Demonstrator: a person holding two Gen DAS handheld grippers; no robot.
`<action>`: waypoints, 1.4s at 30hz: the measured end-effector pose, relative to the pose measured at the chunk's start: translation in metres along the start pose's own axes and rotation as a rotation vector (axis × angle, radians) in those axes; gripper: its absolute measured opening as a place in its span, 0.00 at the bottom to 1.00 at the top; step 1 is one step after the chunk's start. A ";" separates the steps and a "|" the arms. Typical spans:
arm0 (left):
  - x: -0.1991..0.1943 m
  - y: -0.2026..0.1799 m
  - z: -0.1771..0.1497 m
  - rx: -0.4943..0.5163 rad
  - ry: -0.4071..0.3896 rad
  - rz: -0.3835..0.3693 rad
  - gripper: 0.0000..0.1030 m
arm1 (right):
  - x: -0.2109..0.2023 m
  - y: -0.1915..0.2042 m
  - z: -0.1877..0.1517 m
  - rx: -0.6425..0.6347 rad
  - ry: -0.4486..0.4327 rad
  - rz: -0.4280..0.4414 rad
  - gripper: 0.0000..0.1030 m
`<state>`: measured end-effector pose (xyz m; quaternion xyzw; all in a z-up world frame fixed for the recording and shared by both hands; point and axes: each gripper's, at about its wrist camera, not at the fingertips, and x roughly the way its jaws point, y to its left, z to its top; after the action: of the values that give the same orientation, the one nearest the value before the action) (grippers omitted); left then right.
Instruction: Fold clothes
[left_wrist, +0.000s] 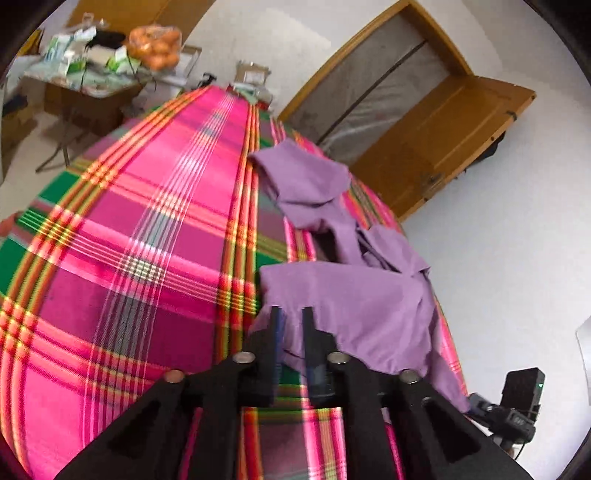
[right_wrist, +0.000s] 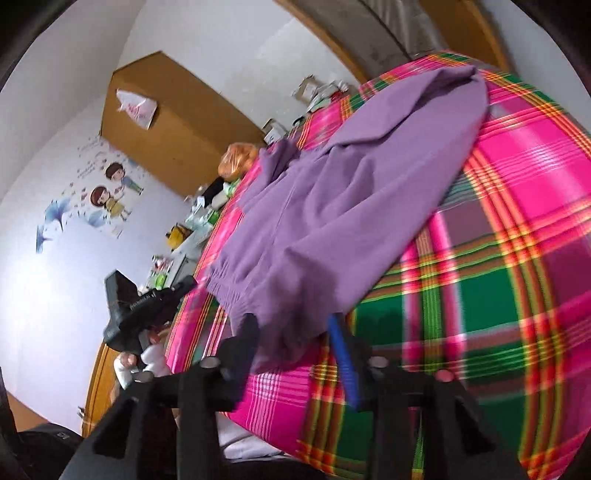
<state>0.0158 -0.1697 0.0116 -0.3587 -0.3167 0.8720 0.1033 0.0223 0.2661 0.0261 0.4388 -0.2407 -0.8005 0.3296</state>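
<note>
Black finger mounts fill the near edge of both wrist views. From the left wrist, the left gripper (left_wrist: 291, 314) shows its two fingers a narrow gap apart, tips hovering at the near hem of the purple garment (left_wrist: 354, 302). Purple cloth shows through the gap, but the pads do not visibly press on it, so the jaws read as slightly parted and not gripping. The garment lies crumpled on the right side of the pink plaid bedspread (left_wrist: 147, 221), one part bunched farther back, near the far right edge. Beyond the bed stand a cluttered table (left_wrist: 85, 81) with a bag of oranges (left_wrist: 157, 48) at far left and a wooden door (left_wrist: 443, 140) at far right.

From the right wrist, the right gripper (right_wrist: 295, 325) has its fingers spread wide, the blue-padded one on the right and the dark one on the left. A flap of the purple garment (right_wrist: 332, 221) hangs between them near its gathered waistband, loose and untouched by the pads. The garment stretches away over the bedspread (right_wrist: 517, 258) toward the far edge. At left, the other handheld gripper (right_wrist: 140, 306) sits near the bed edge, with a cartoon wall sticker (right_wrist: 107, 188) behind it.
</note>
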 end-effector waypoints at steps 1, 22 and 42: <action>0.004 0.003 0.000 -0.006 0.009 -0.001 0.21 | 0.002 -0.001 0.001 0.008 0.007 0.009 0.42; 0.035 -0.003 0.006 0.008 0.073 0.023 0.26 | 0.014 0.005 -0.015 0.103 0.110 0.080 0.52; 0.018 -0.013 -0.008 0.080 0.025 0.029 0.11 | 0.008 0.004 -0.031 0.065 0.175 -0.074 0.14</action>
<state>0.0076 -0.1488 0.0055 -0.3695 -0.2749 0.8809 0.1089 0.0473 0.2549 0.0089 0.5260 -0.2207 -0.7625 0.3053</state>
